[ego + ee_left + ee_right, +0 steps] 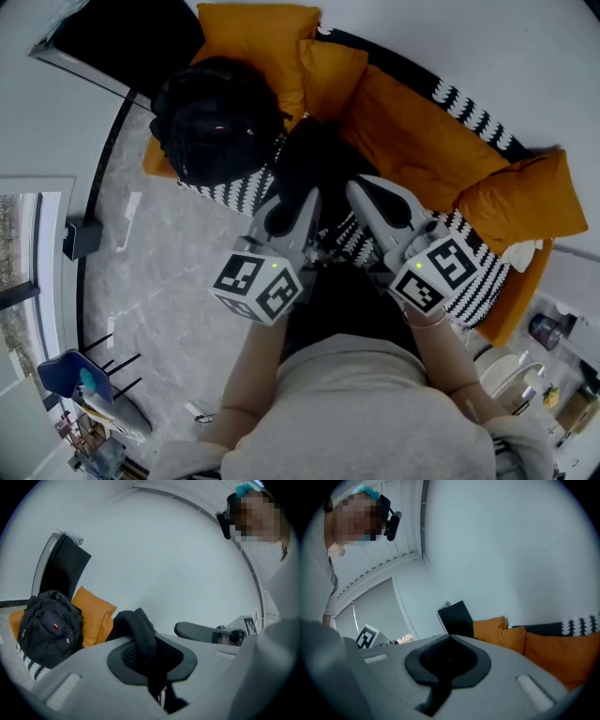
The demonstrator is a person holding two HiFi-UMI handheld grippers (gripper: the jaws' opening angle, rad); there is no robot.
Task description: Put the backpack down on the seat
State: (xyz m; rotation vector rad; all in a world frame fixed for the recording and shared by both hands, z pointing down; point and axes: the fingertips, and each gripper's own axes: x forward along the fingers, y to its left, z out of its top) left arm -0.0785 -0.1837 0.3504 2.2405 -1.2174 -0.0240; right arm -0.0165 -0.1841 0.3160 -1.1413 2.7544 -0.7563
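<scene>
head view shows the black backpack [314, 173] hanging over the striped sofa seat [473, 277], its fabric clamped in the left gripper [302, 202] with the right gripper [367, 195] closed beside it: lowering seems underway, and next it needs resting before release.

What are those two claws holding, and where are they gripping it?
The left gripper pinches a black fabric backpack by a fold beside its zipper. The right gripper is shut; its hold cannot be told.

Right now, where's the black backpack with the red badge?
Head view, upper left: the backpack sits on the left end of the sofa, against an orange cushion.
</scene>
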